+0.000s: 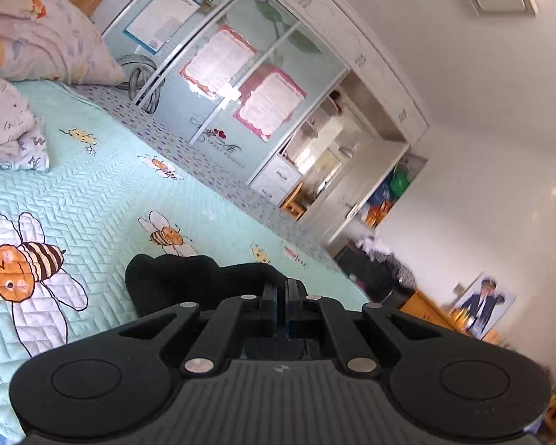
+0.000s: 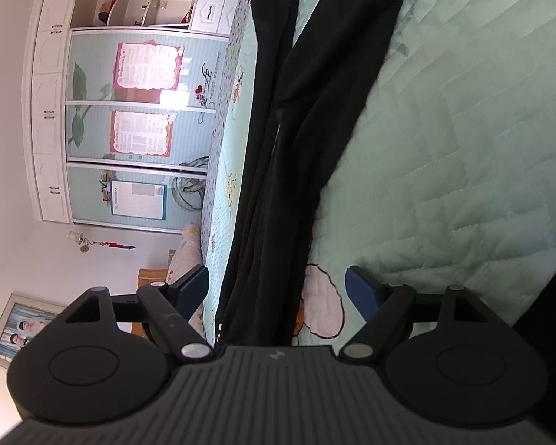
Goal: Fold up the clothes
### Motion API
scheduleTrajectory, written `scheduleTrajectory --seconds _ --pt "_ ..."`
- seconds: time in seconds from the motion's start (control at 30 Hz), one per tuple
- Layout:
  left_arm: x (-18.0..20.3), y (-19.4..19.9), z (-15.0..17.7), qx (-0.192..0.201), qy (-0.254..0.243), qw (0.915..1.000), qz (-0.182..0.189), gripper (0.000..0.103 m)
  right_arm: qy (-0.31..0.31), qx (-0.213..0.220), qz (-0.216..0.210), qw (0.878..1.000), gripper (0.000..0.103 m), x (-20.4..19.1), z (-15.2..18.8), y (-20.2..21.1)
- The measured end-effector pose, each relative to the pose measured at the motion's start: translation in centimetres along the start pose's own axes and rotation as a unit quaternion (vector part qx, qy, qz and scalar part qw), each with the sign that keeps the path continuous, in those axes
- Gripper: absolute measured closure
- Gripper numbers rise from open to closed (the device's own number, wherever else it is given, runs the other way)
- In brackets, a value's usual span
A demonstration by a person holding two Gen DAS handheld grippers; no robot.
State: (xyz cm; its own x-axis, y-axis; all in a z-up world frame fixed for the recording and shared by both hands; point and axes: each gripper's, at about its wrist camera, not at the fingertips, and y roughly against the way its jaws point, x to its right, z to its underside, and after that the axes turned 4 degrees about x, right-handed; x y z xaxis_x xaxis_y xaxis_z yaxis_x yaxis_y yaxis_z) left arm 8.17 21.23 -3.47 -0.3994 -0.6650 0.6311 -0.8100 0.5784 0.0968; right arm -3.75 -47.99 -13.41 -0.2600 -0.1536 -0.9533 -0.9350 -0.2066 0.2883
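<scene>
A black garment (image 1: 189,278) lies on the mint quilted bedspread (image 1: 103,193) with bee prints. My left gripper (image 1: 281,289) is shut on an edge of this black cloth, which bunches just beyond the fingertips. In the right wrist view the black garment (image 2: 296,129) stretches away in long folds across the bedspread (image 2: 444,148). My right gripper (image 2: 276,282) is open, its blue-padded fingers (image 2: 194,285) spread to either side of the near end of the cloth, holding nothing.
Pillows and a folded white blanket (image 1: 11,137) sit at the head of the bed. A wardrobe with mint sliding doors (image 1: 218,74) runs along the far side of the bed. Shelves and a wooden desk (image 1: 426,307) stand beyond.
</scene>
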Motion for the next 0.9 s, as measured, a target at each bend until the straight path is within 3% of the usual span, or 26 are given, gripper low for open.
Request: scheduleTrajectory --seconds 0.13,0.43,0.67,0.83,0.9 --pt "-1.0 -0.3 1.6 -0.019 0.025 0.999 -0.03 0.101 -0.002 -0.002 -0.007 1.0 0.021 0.3 0.2 -0.1" --pt "1.9 -1.7 -1.5 0.011 0.029 0.9995 -0.004 0.101 -0.02 -0.032 -0.031 0.999 0.017 -0.3 0.8 -2.3" --pt "4.2 -2.7 -3.8 0.034 0.032 0.9987 0.017 0.101 -0.014 -0.042 -0.024 0.999 0.015 -1.9 1.4 -5.4" --pt "5.1 -1.8 -5.8 0.08 0.047 0.9944 0.05 0.103 -0.007 -0.056 -0.014 0.998 0.015 -3.3 2.0 -7.7" --pt "5.6 -1.5 -6.2 0.075 0.018 0.9967 0.025 0.103 -0.006 -0.05 -0.013 0.999 0.015 -3.4 2.2 -8.1"
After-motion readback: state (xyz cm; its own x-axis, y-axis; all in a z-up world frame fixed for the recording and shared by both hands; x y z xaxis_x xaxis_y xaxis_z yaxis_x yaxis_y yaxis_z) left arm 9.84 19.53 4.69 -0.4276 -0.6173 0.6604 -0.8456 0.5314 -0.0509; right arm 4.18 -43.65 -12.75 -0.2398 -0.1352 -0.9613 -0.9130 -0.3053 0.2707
